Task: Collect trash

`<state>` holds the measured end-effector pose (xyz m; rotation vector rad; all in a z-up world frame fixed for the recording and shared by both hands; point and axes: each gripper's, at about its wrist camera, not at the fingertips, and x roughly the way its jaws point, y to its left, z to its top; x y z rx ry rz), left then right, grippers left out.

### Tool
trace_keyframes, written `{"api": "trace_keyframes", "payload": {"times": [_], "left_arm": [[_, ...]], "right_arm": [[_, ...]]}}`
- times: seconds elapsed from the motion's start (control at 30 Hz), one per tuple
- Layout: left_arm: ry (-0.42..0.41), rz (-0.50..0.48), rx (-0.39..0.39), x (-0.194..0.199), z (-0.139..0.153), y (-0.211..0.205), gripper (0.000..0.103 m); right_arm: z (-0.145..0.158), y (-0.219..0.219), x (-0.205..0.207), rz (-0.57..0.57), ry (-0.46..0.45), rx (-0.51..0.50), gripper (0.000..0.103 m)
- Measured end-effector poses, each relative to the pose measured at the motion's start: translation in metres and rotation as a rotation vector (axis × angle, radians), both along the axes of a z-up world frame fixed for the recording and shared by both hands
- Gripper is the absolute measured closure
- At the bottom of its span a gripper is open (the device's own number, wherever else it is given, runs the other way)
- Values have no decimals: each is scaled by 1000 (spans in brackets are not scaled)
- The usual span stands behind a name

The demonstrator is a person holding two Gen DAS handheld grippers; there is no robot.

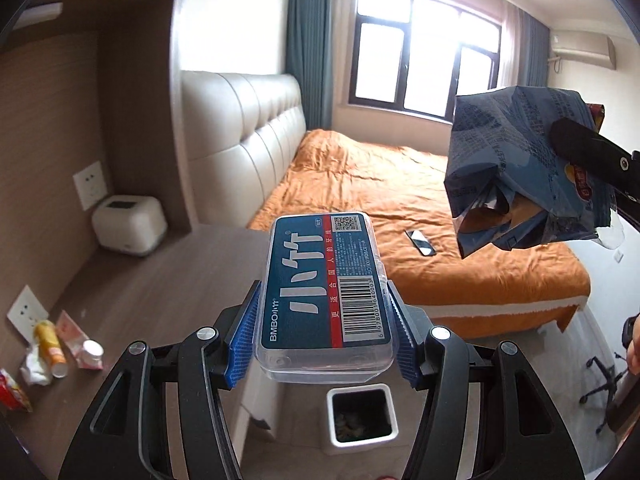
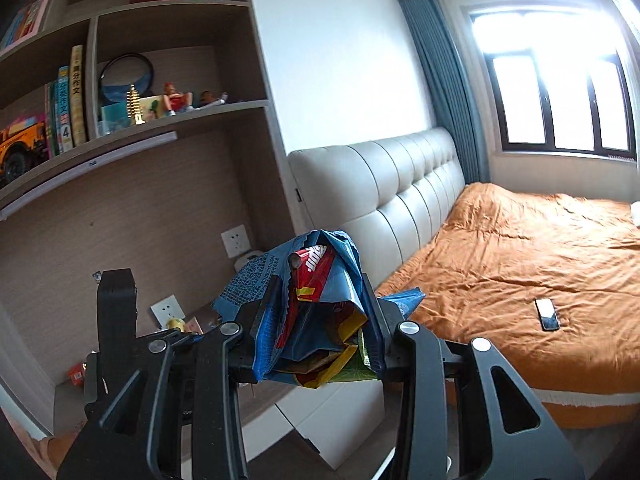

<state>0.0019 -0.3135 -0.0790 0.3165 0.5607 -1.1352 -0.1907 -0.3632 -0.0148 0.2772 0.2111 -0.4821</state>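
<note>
My left gripper (image 1: 324, 312) is shut on a clear plastic box (image 1: 320, 280) with a blue and red label, its blue pads (image 1: 242, 332) pressing on both long sides. Below the box, a white square trash bin (image 1: 362, 440) stands open on the floor with some litter inside. My right gripper (image 2: 320, 300) is shut on a crumpled blue snack bag (image 2: 312, 280) stuffed with red and yellow wrappers. The left wrist view shows this bag (image 1: 512, 168) held in the air at the right by the right gripper (image 1: 580, 152), over the bed's edge.
The wooden desk (image 1: 160, 280) at left carries a yellow bottle (image 1: 50, 346), a crumpled tissue (image 1: 34, 366), a pink pack (image 1: 74, 332) and a white appliance (image 1: 130, 224). A phone (image 2: 547, 314) lies on the orange bed (image 2: 520, 260). Bookshelves (image 2: 120, 80) rise above the desk.
</note>
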Motion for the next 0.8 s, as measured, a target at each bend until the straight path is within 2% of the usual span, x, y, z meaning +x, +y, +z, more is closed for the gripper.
{"api": "trace_keyframes", "payload": {"times": [0.2, 0.33, 0.4, 0.5, 0.6, 0.7, 0.8], "left_arm": [[20, -23, 71, -26, -36, -48, 46], [36, -36, 153, -33, -88, -77, 46], [57, -52, 169, -35, -113, -86, 46], [61, -72, 213, -39, -166, -105, 46], [113, -86, 279, -37, -232, -123, 46], [141, -104, 325, -37, -287, -134, 46], [171, -131, 371, -41, -355, -147, 46]], "right_arm": [[-35, -44, -16, -22, 47, 66, 64], [-70, -75, -21, -35, 83, 130, 64], [-92, -86, -19, -49, 113, 143, 64], [-134, -103, -16, -53, 152, 172, 64], [-194, -123, -9, -44, 195, 249, 64], [-248, -139, -2, -61, 258, 275, 64], [-298, -154, -3, -72, 297, 317, 64]]}}
